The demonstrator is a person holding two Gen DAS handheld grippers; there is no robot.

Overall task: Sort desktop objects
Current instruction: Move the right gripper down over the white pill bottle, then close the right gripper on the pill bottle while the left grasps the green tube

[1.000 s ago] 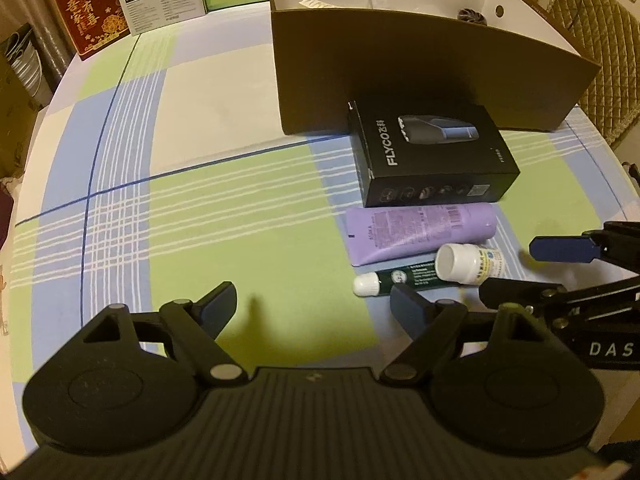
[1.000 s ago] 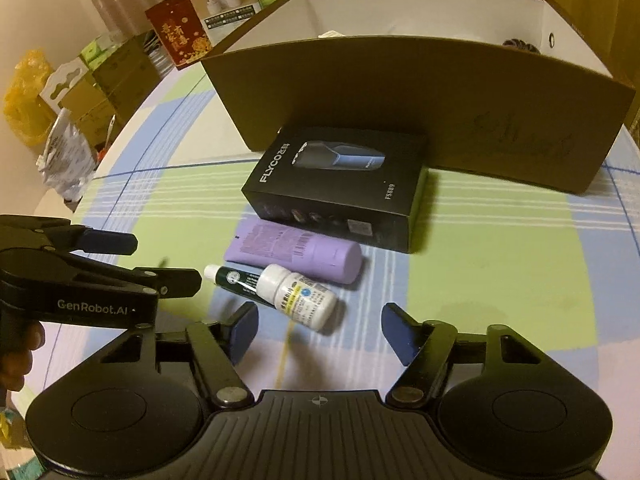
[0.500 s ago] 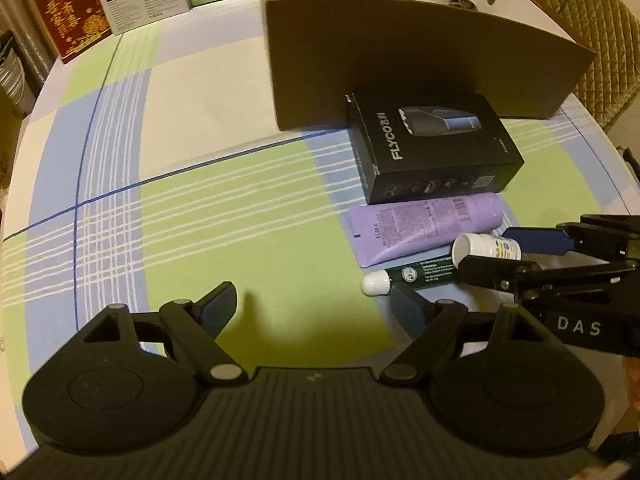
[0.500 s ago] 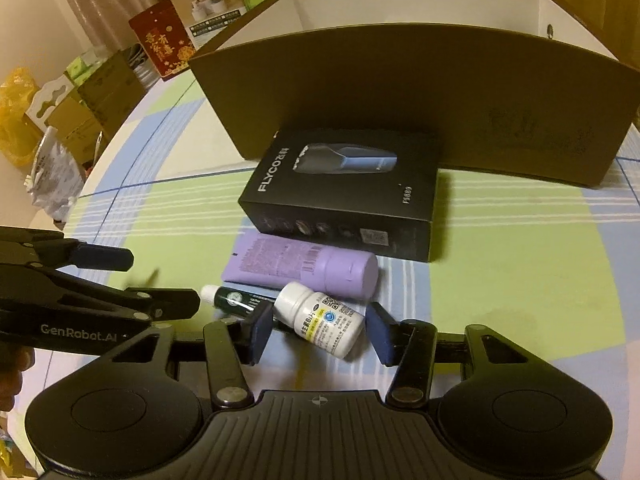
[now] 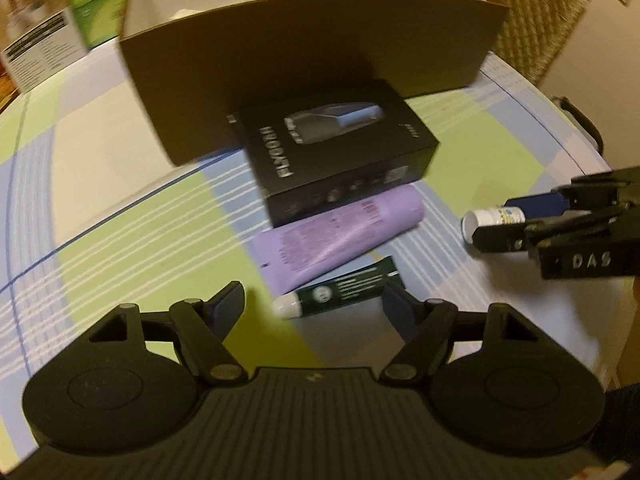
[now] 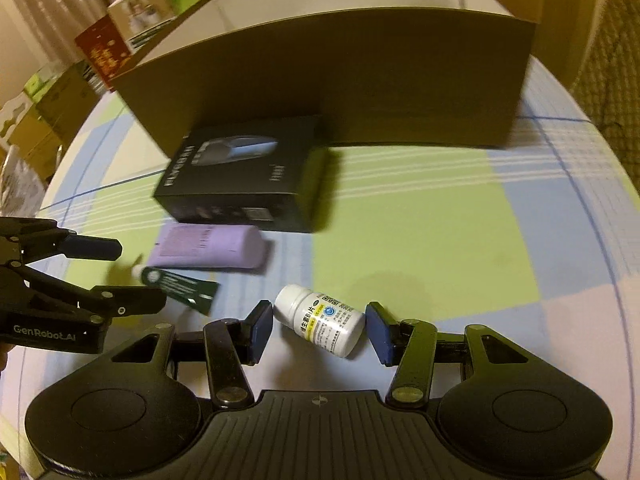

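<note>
While the right gripper [image 6: 319, 330] brackets the white pill bottle [image 6: 322, 320] with both pads just beside it, not visibly clamped, the left gripper [image 5: 314, 303] hangs spread over the green tube [image 5: 340, 294] beside the purple tube [image 5: 340, 236] on the checked tablecloth [image 6: 420, 220].

Open counter [image 6: 420, 240] lies right of the black box [image 6: 244, 176]. The cardboard box's wall [image 6: 340, 88] blocks the far side, while the purple tube [image 6: 208, 246] and green tube [image 6: 180, 286] crowd the left.
</note>
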